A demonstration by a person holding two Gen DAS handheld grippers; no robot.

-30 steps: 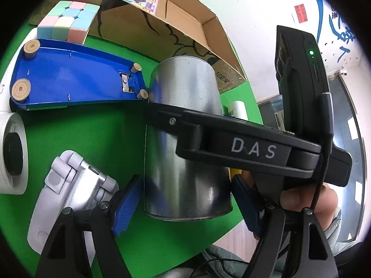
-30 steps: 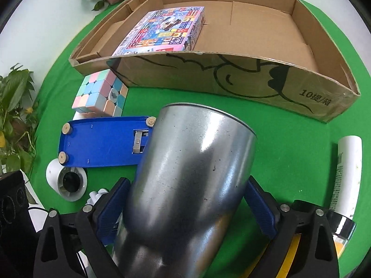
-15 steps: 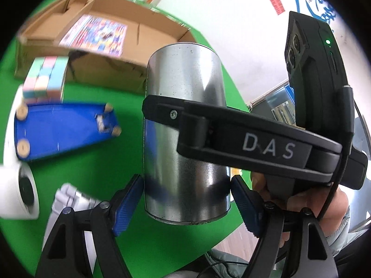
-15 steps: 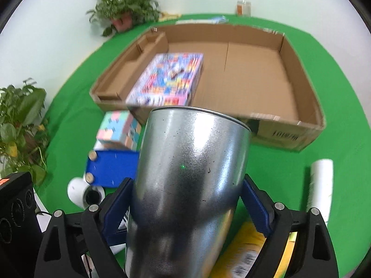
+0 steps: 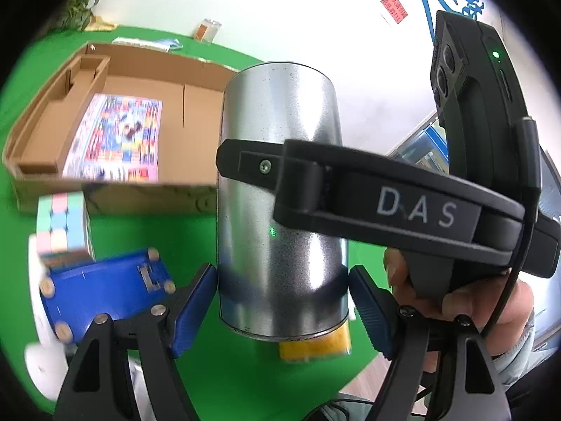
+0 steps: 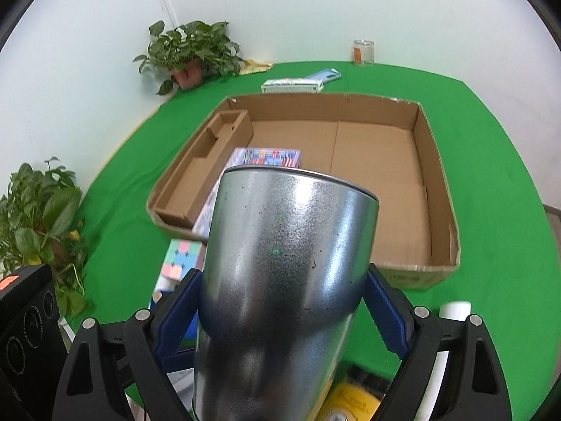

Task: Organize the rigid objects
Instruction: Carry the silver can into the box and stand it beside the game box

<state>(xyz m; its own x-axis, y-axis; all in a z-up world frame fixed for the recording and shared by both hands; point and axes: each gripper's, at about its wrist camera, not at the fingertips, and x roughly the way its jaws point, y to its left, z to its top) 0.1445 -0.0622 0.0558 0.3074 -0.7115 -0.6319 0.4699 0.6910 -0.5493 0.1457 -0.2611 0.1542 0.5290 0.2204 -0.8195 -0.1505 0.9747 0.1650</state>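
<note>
The metal cup is held in the air above the green table, in front of the open cardboard box. The right gripper has its blue fingers clamped on the two sides of the cup. In the left wrist view the same cup stands upright between the fingers of the left gripper; the left pad touches the lower wall, but on the right side a thin gap seems to show, so I cannot tell if this gripper presses on it. A colourful flat box lies inside the cardboard box. On the table below are a pastel puzzle cube and, near it, a blue flat object.
</note>
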